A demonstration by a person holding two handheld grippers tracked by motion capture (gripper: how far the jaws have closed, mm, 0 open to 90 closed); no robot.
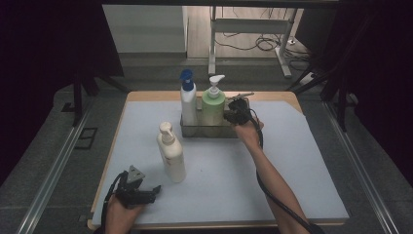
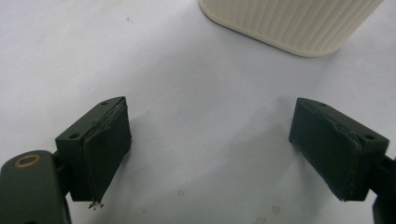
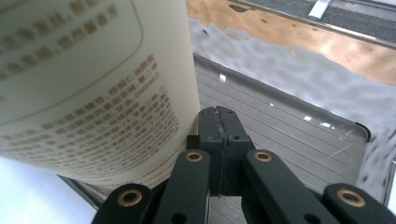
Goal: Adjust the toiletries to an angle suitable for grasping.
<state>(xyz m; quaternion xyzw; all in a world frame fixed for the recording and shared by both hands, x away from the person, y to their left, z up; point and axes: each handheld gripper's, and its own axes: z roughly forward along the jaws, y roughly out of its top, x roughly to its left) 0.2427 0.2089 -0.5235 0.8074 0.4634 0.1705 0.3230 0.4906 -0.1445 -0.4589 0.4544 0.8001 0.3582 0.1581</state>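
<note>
The left hand-held gripper (image 2: 210, 149) gapes wide, empty, near the cream bottle (image 2: 289, 23); the right hand-held gripper (image 3: 219, 128) is closed, empty.

The cream bottle (image 2: 289, 23) is cut off by the left gripper view's top edge. Print on the green bottle (image 3: 88, 88) is too blurred to read.

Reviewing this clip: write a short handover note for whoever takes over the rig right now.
Left gripper: open, holding nothing, low over the mat at the near left, close to the cream pump bottle, which stands upright outside the tray.
Right gripper: jaws shut with nothing between them, at the metal tray, right beside the green pump bottle.
Done, as it looks: the green bottle and the blue-capped white bottle stand in the tray.
Left, probably: the cream bottle; the tray's right end has free room.
</note>
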